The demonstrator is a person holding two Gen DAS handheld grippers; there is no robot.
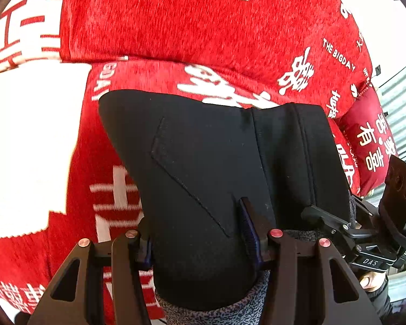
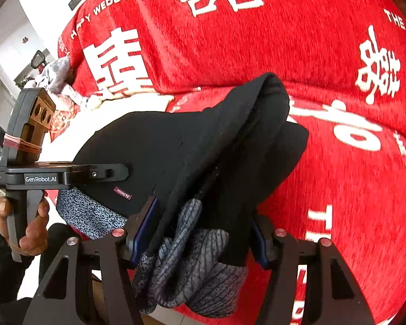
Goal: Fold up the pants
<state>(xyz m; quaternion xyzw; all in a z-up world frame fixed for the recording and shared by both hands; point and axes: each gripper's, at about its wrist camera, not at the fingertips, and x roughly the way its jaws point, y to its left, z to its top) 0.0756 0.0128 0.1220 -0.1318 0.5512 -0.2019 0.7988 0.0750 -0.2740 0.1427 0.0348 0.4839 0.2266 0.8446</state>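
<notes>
The black pants (image 1: 216, 168) with a grey fleece lining are folded into a thick bundle and held up in front of a red sofa. My left gripper (image 1: 200, 246) is shut on the waist end of the pants. My right gripper (image 2: 200, 233) is shut on the bunched black cloth (image 2: 224, 162) and grey lining. The right gripper also shows in the left wrist view (image 1: 346, 224) at the bundle's right edge. The left gripper shows in the right wrist view (image 2: 102, 174) at the bundle's left, above a small maroon label (image 2: 123, 192).
A red sofa cover (image 1: 189, 27) with white characters fills the background in both views. A red cushion (image 1: 370, 146) lies at the right. Grey clothes (image 2: 56, 78) are piled at the sofa's far left. A white patch (image 1: 27, 140) of the cover lies at left.
</notes>
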